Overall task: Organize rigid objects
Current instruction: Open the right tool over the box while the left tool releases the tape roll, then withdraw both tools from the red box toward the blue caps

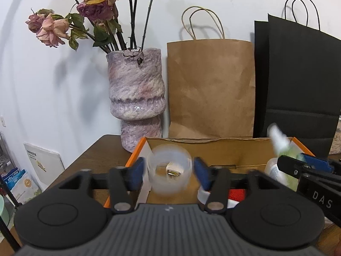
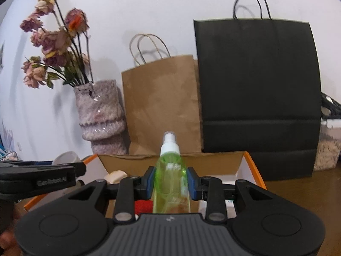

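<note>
Both tongs hang over the orange-rimmed cardboard box (image 1: 213,149) on the desk (image 1: 96,151). Left tongs (image 1: 169,170) stand apart, a blurred translucent plastic cup (image 1: 169,171) between the blue pads with a gap on each side. Right tongs (image 2: 170,183) are clamped on an upright green spray bottle (image 2: 171,181) with a white nozzle. Behind stand a vase of dried roses (image 1: 136,98), a brown paper bag (image 1: 211,89) and a black paper bag (image 2: 260,93).

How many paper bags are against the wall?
2. The brown paper bag stands right of the vase, behind the cardboard box. The black paper bag stands to the brown bag's right, overlapping its edge. Anything behind them is hidden.
</note>
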{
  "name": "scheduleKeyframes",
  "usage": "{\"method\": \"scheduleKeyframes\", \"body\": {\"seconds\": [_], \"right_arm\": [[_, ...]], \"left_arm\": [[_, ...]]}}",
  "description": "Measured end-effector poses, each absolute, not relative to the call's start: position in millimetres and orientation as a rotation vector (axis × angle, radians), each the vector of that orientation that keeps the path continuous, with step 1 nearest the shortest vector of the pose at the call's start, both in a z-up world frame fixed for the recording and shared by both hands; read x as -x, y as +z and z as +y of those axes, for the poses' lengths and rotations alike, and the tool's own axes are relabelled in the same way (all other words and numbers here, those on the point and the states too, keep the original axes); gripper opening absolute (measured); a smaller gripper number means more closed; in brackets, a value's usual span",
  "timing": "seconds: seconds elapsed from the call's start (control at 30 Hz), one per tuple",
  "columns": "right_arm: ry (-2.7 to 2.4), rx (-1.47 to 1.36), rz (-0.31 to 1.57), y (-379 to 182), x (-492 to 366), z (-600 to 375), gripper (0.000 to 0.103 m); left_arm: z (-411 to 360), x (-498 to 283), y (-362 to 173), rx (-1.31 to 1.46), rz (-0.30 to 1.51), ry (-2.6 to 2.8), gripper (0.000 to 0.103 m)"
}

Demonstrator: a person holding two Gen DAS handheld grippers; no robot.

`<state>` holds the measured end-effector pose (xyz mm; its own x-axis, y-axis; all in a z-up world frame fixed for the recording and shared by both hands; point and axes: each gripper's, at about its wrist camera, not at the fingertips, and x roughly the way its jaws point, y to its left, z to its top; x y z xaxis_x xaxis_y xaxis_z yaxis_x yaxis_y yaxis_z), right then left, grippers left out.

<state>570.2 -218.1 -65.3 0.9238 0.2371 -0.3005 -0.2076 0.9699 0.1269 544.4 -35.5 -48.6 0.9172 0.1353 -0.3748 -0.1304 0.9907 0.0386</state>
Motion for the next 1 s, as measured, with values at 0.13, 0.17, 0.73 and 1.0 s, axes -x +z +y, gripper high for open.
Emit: {"method": "scheduleKeyframes", "body": {"seconds": [0.13,0.17,0.73,1.0], "right_arm": [[0.185,-0.100,0.294,-66.5,-567.9,-222.6,0.094],[0.179,-0.099,0.287,-66.1,-567.2,-223.6,0.095],[0.174,-0.067,0.267,-68.2,-563.4,-220.9,0.103],[0.175,-0.047,0.242,-69.0,-549.7,-220.1,0.103]], "left_arm": [[-34.2,-542.5,-48.0,-0.015,0.359,0.185,0.103],[-33.9,-543.0,-47.9,-0.015,0.362,0.189,0.103],[-32.7,-539.1,-46.8,-0.008,0.368,0.208,0.103],[-33.6,-524.4,-44.5,-0.010,0.352,0.205,0.103]]}}
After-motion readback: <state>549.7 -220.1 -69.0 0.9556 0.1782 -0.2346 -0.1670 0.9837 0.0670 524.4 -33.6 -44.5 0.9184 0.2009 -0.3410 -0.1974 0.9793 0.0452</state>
